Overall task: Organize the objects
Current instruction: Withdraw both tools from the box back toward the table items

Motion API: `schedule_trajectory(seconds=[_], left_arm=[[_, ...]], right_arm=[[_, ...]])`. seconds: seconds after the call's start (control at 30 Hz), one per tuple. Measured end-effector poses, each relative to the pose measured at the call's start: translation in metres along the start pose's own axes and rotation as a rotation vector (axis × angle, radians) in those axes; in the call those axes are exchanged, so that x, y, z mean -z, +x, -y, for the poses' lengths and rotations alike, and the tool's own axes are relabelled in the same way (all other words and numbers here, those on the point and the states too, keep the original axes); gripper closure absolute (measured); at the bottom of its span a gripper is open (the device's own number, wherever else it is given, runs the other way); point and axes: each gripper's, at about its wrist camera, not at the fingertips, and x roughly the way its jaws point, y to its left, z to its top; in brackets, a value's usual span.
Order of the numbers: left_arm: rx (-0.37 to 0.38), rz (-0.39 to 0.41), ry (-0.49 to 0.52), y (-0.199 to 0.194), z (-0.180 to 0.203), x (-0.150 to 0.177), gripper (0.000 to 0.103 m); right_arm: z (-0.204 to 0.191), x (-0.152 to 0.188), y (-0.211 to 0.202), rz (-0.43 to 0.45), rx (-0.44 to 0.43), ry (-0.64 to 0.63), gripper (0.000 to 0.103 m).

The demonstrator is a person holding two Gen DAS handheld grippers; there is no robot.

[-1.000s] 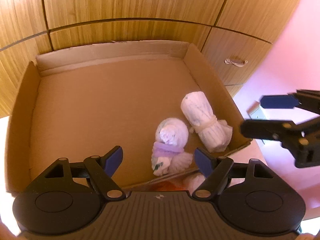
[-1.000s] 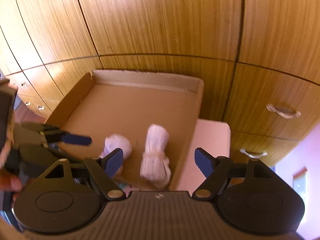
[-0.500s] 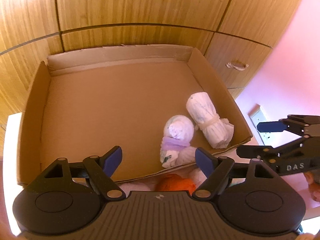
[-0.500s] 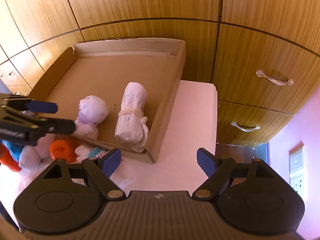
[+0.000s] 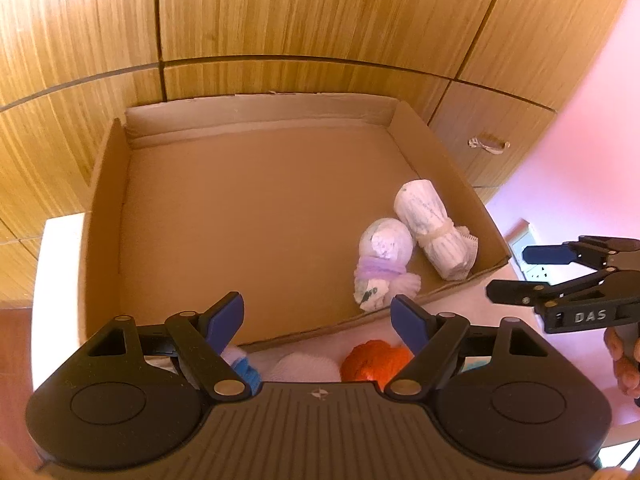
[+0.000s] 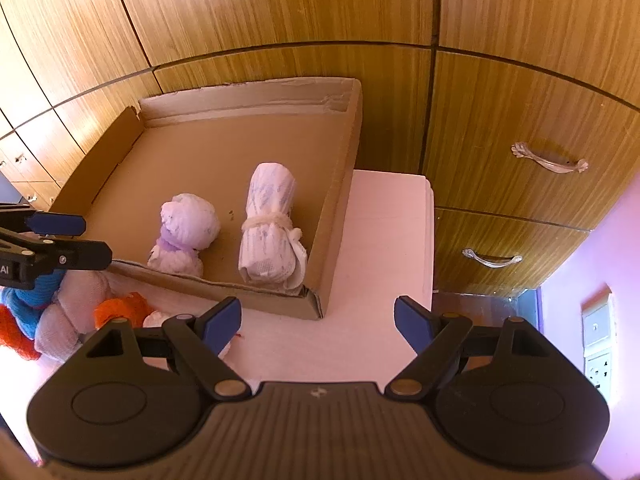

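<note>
Sorting looks partly done: two bundles boxed, several left outside.

Left wrist view: box [image 5: 256, 216] sits on a white table [image 5: 56, 264] against a wooden cabinet [image 5: 280, 20]. Two rolled cloth bundles lie in its near right corner, side by side and touching or nearly so: a white roll [image 5: 434, 232] tied with a pale band, next to the right wall, and a purple-banded roll [image 5: 382, 264] just left of it. Rest of the box floor is bare. Outside, against the near wall: a blue bundle [image 5: 244, 372], a pale bundle [image 5: 308, 366], an orange bundle [image 5: 374, 360], all partly hidden by the tool. Left gripper [image 5: 318, 320] hangs over the near wall, jaws wide, nothing between them. Right gripper [image 5: 532, 276] shows at the right edge, off the box, also spread and empty.

Right wrist view: right gripper [image 6: 318, 322] is over bare table just outside the near right corner of the box [image 6: 340, 184], jaws wide, holding nothing. Both rolls [image 6: 270, 224] [image 6: 188, 234] lie inside the near wall. Left gripper [image 6: 76, 236] is above the loose pile at left: blue [image 6: 34, 300], pale [image 6: 66, 312], orange [image 6: 122, 308], plus a red-orange piece [image 6: 16, 338].

Judgement: at least four bundles remain to box; neither tool has started a pick.
</note>
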Motion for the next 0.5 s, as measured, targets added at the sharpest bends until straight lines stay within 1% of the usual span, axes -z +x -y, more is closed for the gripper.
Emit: schedule_trajectory(seconds=[0.13,0.2,0.27,0.37,0.5], left_arm=[[-0.017,0.022,0.003,-0.018,-0.004,0.006,0.017],[-0.019,0.051,-0.003,-0.034,-0.010,0.012,0.013],[-0.031,0.079,0.000,-0.054,-0.016,0.021,0.011],[-0.081,0.116,0.008,-0.081,-0.028,0.037,0.005],[-0.164,0.142,0.003,-0.108,-0.051,0.070,0.002]], right_arm=[[-0.008,0.002,-0.019,0.029,-0.003,-0.014,0.022],[-0.015,0.004,-0.029,0.044,-0.019,-0.033,0.021],[-0.026,0.009,-0.040,0.060,-0.031,-0.059,0.020],[-0.041,0.018,-0.053,0.075,-0.058,-0.093,0.018],[-0.055,0.034,-0.060,0.071,-0.093,-0.107,0.018]])
